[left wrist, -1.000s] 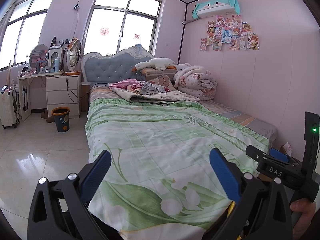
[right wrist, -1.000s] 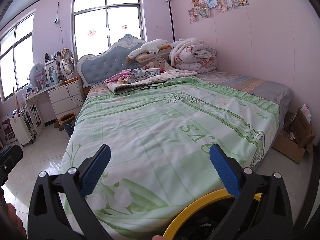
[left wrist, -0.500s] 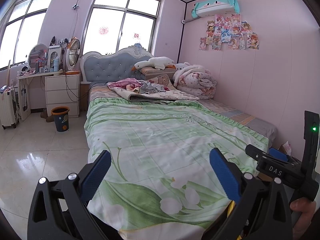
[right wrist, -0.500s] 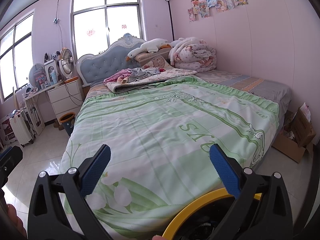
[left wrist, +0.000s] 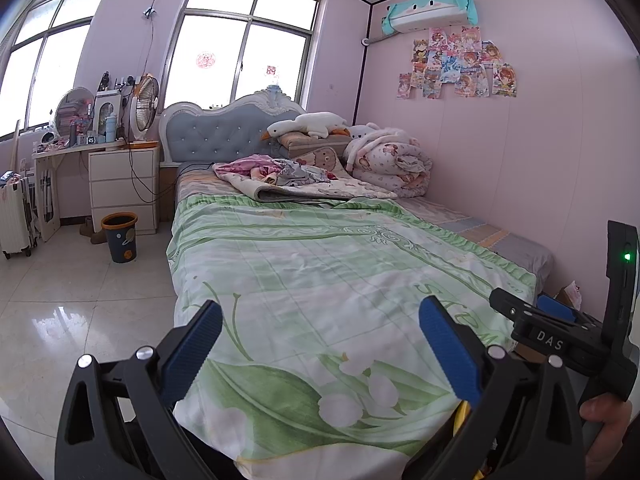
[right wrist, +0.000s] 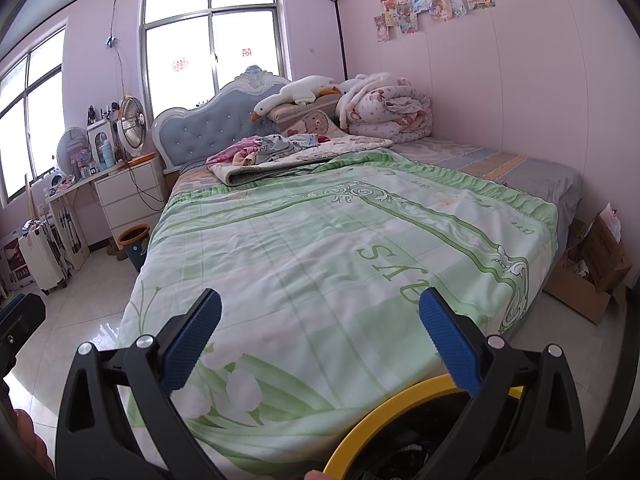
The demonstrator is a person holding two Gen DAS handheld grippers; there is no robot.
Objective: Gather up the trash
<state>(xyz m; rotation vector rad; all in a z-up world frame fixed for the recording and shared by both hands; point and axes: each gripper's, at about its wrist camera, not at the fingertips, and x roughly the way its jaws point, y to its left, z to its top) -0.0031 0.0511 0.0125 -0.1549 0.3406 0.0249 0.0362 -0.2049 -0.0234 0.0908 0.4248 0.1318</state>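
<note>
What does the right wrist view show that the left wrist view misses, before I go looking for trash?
Right wrist only: the yellow-rimmed bin directly below the open right gripper, and the open cardboard box beside the bed's foot. Left wrist only: the wall air conditioner in full, and the right gripper's body at the edge. Both: the green bedspread, orange-rimmed wastebasket, and open left gripper.
</note>
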